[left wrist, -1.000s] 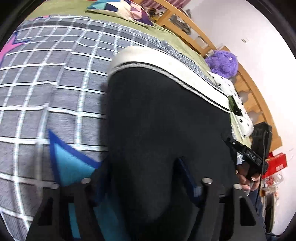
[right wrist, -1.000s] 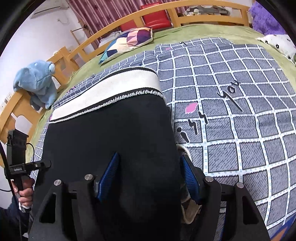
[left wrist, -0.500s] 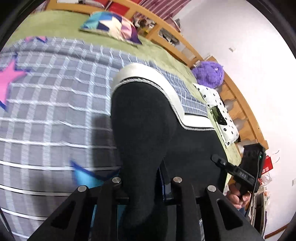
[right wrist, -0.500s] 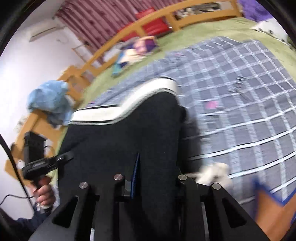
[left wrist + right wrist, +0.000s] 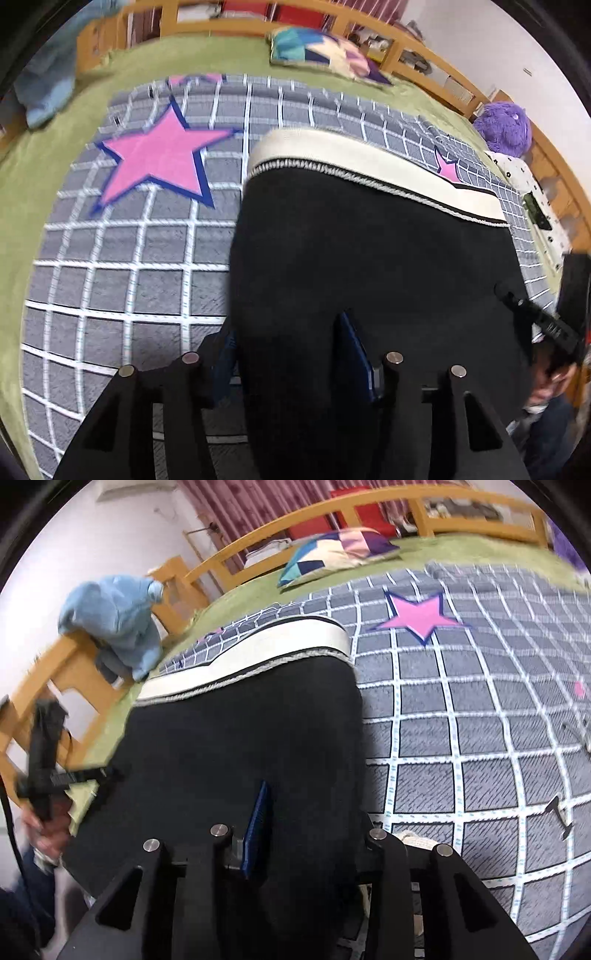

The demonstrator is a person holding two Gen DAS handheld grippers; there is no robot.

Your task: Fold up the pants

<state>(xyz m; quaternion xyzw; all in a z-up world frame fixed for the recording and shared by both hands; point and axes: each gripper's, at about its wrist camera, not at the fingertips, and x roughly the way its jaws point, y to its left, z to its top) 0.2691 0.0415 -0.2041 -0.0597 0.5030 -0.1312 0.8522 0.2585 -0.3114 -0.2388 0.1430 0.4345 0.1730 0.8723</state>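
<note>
Pants [image 5: 369,251] — black fleece, cream ribbed waistband — pinched by left tool [image 5: 291,354] and right tool [image 5: 314,834].

We now hold both tools farther apart than half a second ago: the left tool [image 5: 291,358] and the right tool [image 5: 314,834] have each widened again around the black fleece pants with the cream waistband [image 5: 369,258]. Both views have swung, and a large pink star on the grey checked blanket [image 5: 162,155] comes into sight.
</note>
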